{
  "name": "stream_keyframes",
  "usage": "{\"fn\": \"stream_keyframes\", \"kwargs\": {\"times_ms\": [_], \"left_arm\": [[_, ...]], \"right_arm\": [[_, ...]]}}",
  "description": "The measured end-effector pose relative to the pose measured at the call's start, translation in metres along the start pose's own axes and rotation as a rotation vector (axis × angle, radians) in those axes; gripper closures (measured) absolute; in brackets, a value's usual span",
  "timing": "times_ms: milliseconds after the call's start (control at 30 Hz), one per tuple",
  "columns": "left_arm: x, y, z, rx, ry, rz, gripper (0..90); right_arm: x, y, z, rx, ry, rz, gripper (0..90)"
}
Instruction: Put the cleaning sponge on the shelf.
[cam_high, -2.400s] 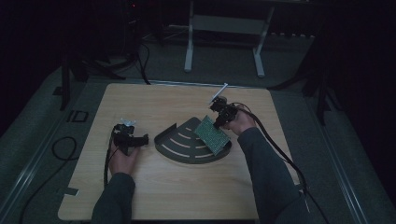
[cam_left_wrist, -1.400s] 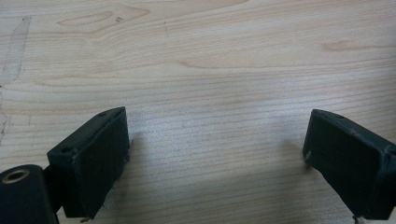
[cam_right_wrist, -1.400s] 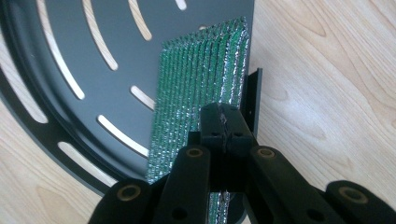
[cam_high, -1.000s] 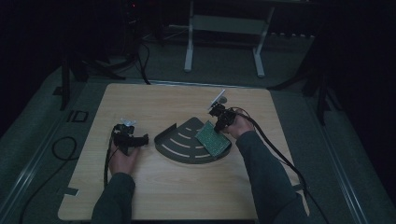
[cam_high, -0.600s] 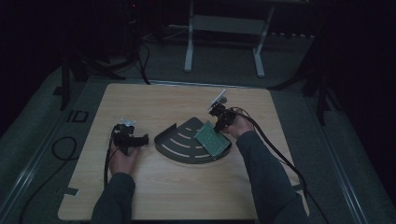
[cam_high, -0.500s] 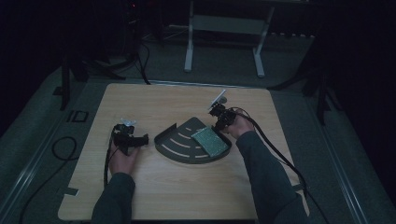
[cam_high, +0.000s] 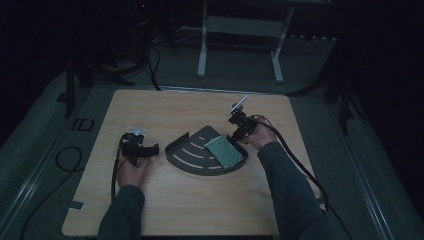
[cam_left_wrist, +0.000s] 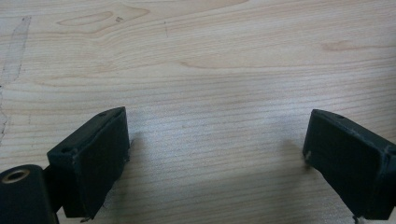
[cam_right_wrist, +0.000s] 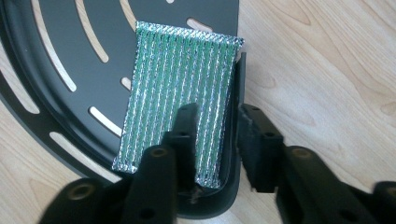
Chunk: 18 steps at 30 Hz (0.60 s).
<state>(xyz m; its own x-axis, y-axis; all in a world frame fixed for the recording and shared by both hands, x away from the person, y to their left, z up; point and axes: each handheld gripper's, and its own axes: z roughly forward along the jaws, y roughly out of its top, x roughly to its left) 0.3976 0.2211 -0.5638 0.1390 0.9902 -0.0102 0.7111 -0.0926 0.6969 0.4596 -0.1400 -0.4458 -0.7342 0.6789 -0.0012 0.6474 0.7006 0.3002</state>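
Overhead, the green pad (cam_high: 225, 151) lies flat in the right part of the black tray (cam_high: 187, 156) at mid-bench (cam_high: 200, 200); left gripper (cam_high: 150, 149) rests left of it. Left gripper view: fingers (cam_left_wrist: 100, 154) spread wide over bare wood. Right gripper view: right gripper (cam_right_wrist: 215, 135) fingers slightly parted, straddling the tray's rim, one over the pad's near edge.

One wooden worktop (cam_high: 200, 200), one dark fan-shaped slotted tray (cam_high: 190, 152), and one green ribbed board in a silvery mesh sleeve (cam_high: 224, 152) on it; two hand-held grippers, a left gripper (cam_high: 156, 149) and a right gripper (cam_high: 235, 136)
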Motion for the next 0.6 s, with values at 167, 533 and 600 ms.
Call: {"fn": "stream_keyframes", "kwargs": {"times_ms": [167,533,600], "left_arm": [[0.000,0.000,0.000,-0.001,0.000,-0.002,7.5],[0.000,0.000,0.000,0.002,0.001,0.003,7.5],[0.000,0.000,0.000,0.000,0.001,0.000,7.5]], "right_arm": [[-0.005,-0.013,-0.004,-0.042,0.011,0.024,57.1],[-0.006,-0.034,-0.014,-0.138,-0.019,0.071,47.1],[-0.004,-0.037,-0.017,-0.152,-0.020,0.066,45.7]]}}
